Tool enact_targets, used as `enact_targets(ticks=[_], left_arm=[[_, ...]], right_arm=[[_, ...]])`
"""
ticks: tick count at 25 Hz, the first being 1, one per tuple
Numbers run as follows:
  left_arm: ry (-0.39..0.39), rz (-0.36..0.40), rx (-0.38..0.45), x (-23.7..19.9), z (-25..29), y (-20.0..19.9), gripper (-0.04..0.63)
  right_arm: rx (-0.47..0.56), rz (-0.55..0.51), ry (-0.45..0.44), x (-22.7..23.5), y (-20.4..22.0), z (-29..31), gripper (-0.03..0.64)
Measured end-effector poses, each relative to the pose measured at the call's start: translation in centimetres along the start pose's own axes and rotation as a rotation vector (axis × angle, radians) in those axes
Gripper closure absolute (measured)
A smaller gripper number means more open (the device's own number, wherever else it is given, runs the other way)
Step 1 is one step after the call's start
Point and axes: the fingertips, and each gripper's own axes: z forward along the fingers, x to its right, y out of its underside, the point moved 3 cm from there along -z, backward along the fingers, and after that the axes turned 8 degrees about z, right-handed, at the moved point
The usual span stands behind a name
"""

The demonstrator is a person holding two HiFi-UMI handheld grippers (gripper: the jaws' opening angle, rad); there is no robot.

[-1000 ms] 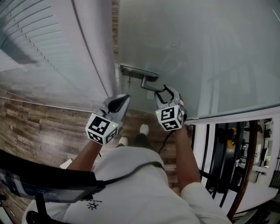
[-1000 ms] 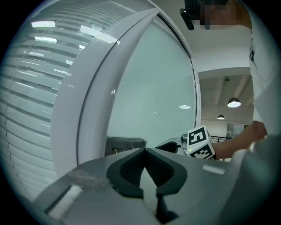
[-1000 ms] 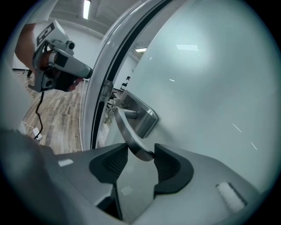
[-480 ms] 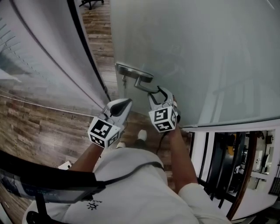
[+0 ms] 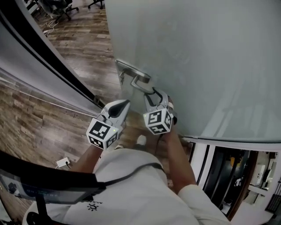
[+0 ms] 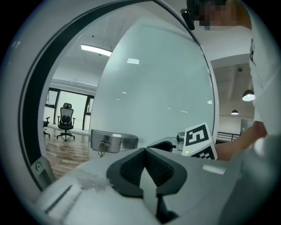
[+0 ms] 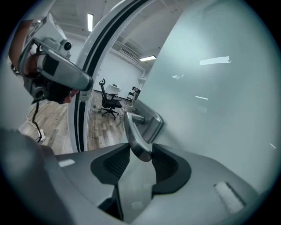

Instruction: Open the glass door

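Note:
The frosted glass door point(image 5: 197, 52) stands ajar, its metal lock plate point(image 5: 131, 69) and lever handle point(image 5: 139, 83) near its free edge. My right gripper point(image 5: 154, 94) is shut on the end of the door handle point(image 7: 134, 136); its jaws have just been closing, and the lever's tip sits between the pads. My left gripper point(image 5: 125, 103) hangs beside it on the left, shut on nothing, its pads point(image 6: 145, 151) meeting. In the left gripper view the lock plate point(image 6: 114, 140) carries a key point(image 6: 102, 151).
A dark door frame point(image 5: 52, 66) runs diagonally at the left, with wood floor point(image 5: 83, 48) and office chairs point(image 5: 57, 9) beyond the gap. A railing point(image 5: 210, 171) lies at the lower right. A white plug point(image 5: 62, 162) rests on the floor by the person's feet.
The door has swung further open, so the gap by the frame has widened and shows floor and chairs. Both grippers have moved along with the handle.

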Motion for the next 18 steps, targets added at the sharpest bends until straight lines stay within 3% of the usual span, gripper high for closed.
enact_targets(ticks=[12, 18], left_arm=[[-0.13, 0.022, -0.023, 1.1, 2.2, 0.8, 0.592], [-0.142, 0.037, -0.027, 1.6, 1.9, 0.4, 0.592]], right_arm=[[0.062, -0.002, -0.115, 0.5, 0.5, 1.3, 0.465], [0.07, -0.016, -0.119, 0.4, -0.1, 0.7, 0.469]])
